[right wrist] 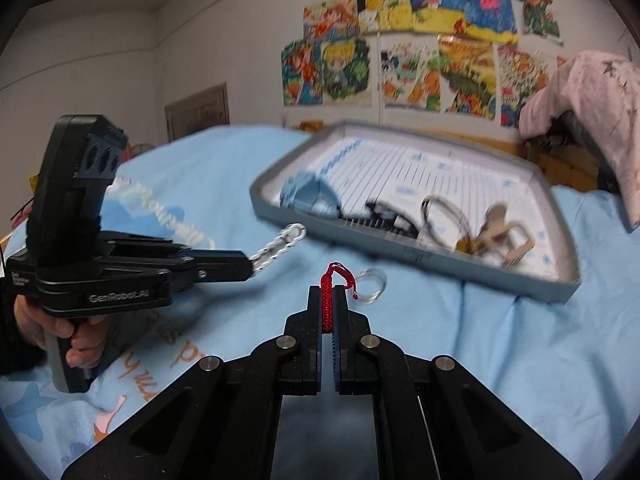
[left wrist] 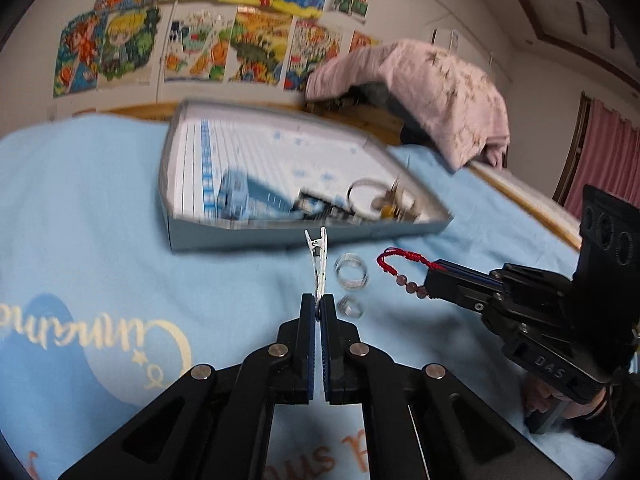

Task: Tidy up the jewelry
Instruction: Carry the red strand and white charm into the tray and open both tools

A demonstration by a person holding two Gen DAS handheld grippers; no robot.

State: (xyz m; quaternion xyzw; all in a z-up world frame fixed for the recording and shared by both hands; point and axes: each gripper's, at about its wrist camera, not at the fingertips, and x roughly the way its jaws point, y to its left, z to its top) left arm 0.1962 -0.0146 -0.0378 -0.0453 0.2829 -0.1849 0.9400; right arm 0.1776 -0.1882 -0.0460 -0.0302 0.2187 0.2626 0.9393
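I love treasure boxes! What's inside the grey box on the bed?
Inside the grey box: a round bangle, a blue thing, a black piece and beige bits. It's blurry, and the front wall hides some.

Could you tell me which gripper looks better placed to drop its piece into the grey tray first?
Probably the left gripper: its silver clip points straight at the grey tray, its tip near the front wall. The right gripper holds the red cord bracelet farther back.

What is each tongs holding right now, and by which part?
Left tongs: shut on the silver hair clip, gripped at its near end. Right tongs: shut on the red cord bracelet, gripped along the braided cord.
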